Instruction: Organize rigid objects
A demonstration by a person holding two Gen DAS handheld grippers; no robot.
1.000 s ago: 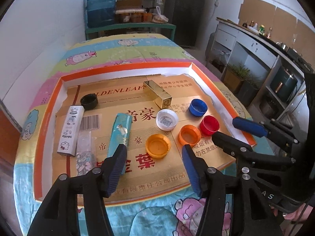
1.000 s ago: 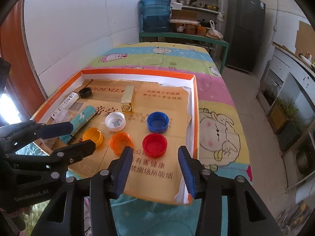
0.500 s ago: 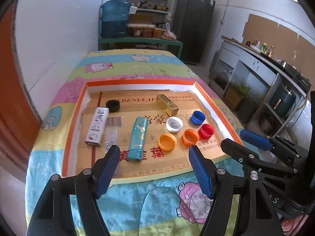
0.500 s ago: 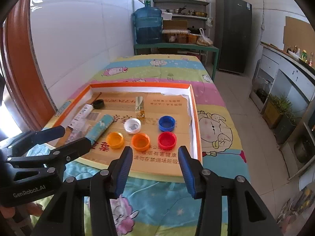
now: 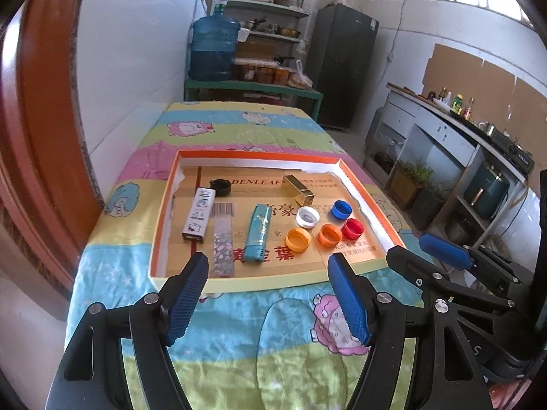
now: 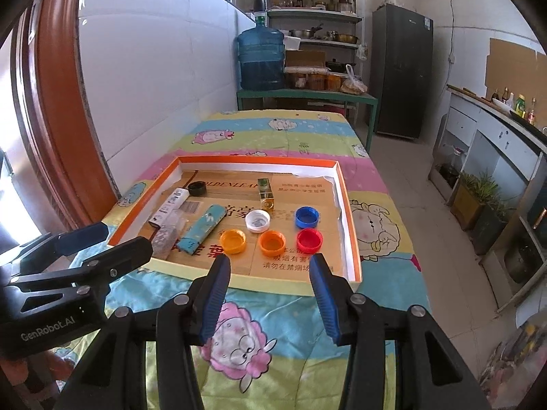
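An orange-rimmed shallow box [image 5: 160,225] [image 6: 348,218] lies on the table. In it are a white carton [image 5: 199,214], a black cap [image 5: 220,186], a clear patterned packet [image 5: 223,244], a teal carton [image 5: 258,227] [image 6: 204,227], a gold box [image 5: 298,189] [image 6: 265,193], and white [image 5: 308,216], blue [image 5: 341,209], red [image 5: 352,228], orange [image 5: 330,234] and yellow-orange [image 5: 298,240] caps. My left gripper [image 5: 268,299] and right gripper [image 6: 268,295] are both open and empty, held back above the table's near edge.
The table has a cartoon-print cloth [image 5: 239,328]. A white wall and a red-brown door frame [image 5: 37,136] are at the left. A shelf with a water jug [image 5: 214,49], a dark fridge [image 5: 345,65] and a counter [image 5: 461,130] stand behind and to the right.
Both grippers have pulled back and up from over the box to the table's near edge. They stay open. Nothing in the box has moved.
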